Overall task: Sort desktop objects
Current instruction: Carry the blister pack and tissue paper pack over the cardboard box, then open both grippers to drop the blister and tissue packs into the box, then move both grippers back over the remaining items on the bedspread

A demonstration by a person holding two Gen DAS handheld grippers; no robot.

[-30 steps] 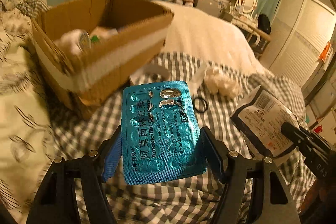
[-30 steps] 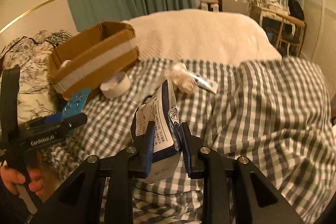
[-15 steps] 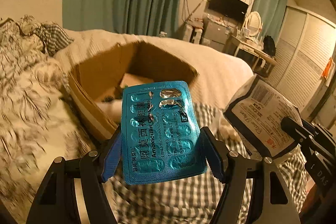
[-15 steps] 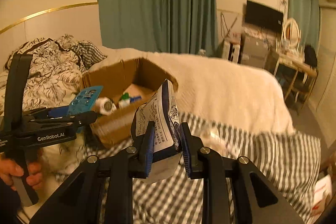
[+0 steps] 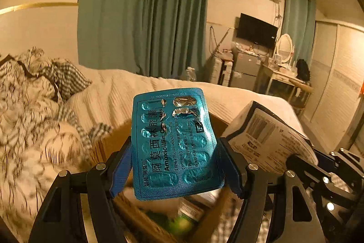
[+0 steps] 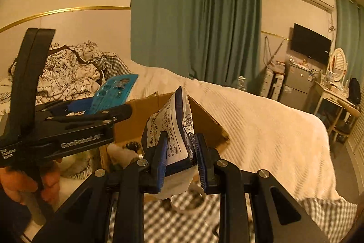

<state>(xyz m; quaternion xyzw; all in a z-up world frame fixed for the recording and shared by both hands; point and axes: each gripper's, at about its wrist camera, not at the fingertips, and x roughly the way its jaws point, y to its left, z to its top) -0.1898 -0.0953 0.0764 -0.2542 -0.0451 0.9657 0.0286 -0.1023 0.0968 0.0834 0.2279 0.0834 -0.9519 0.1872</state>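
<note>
My left gripper (image 5: 179, 165) is shut on a blue amoxicillin blister pack (image 5: 175, 142), held upright above the open cardboard box (image 5: 145, 220). My right gripper (image 6: 179, 163) is shut on a white and dark-blue printed sachet (image 6: 173, 126), also over the box (image 6: 204, 120). The sachet (image 5: 270, 142) and right gripper show at the right of the left wrist view. The left gripper with the blister pack (image 6: 116, 92) shows at the left of the right wrist view. Blurred items lie inside the box.
The box sits on a bed with a checked sheet (image 6: 173, 224), a cream blanket (image 6: 268, 129) and a floral duvet (image 6: 68, 70). A white tape roll (image 6: 188, 204) lies just before the box. Green curtains, a TV and a dresser stand beyond.
Both grippers have risen and moved forward, from over the checked sheet to above the box, each still holding its item.
</note>
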